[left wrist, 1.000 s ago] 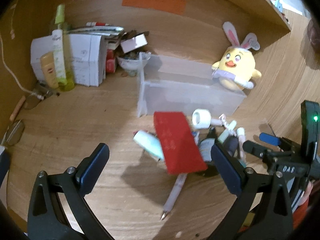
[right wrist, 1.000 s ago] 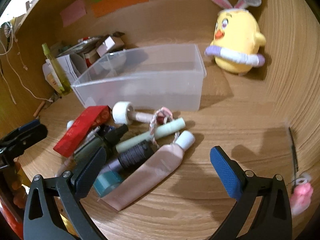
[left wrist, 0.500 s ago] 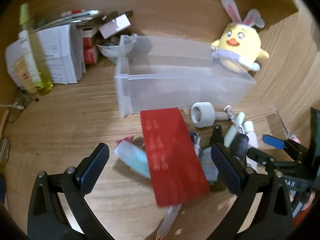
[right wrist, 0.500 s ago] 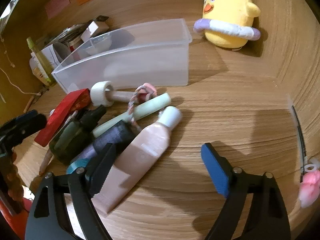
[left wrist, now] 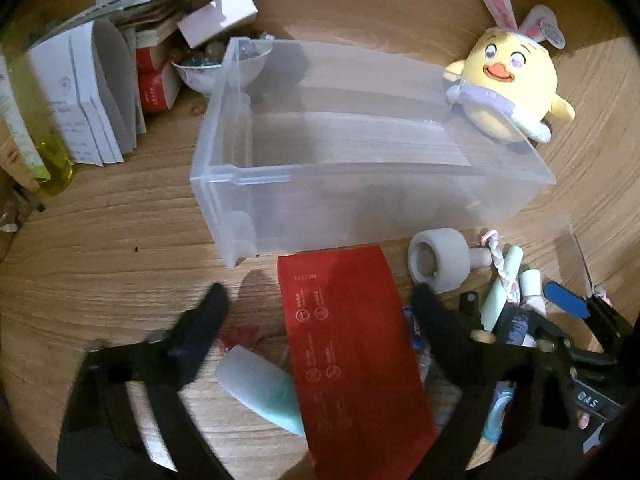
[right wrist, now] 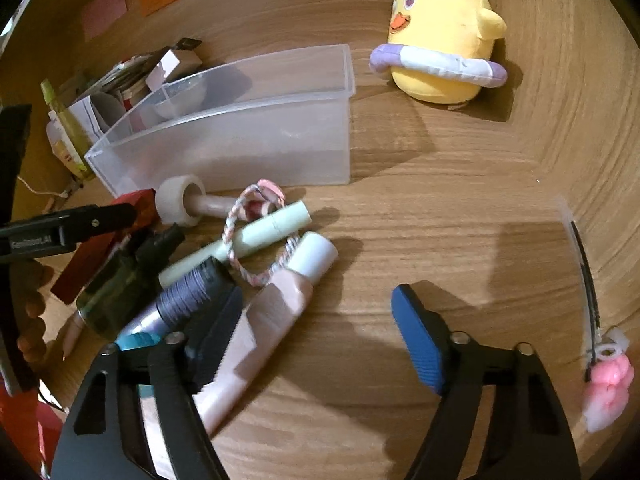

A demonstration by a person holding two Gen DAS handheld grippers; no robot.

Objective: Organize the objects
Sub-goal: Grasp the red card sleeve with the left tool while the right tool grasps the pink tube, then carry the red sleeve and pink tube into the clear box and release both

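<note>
Toiletry pile before empty clear bin (left wrist: 360, 200) — both tools spread wide, nothing held.

Pink tube (right wrist: 256, 344) lying flat on worktop (right wrist: 440, 220), cap toward bin, touching dark bottle (right wrist: 120, 292); likely light, soft-walled, slick — best pinched across mid-body. Right tool (right wrist: 316, 336) low and level, left finger over tube edge. Left tool (left wrist: 320, 320) tilted down, straddling red box (left wrist: 352, 352); stiff, light, grippable by long edges.

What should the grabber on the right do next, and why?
Probably slide a little left and close on the pink tube. The right gripper is open and empty, one finger already over the tube, and the clear bin behind the pile holds nothing yet.
</note>
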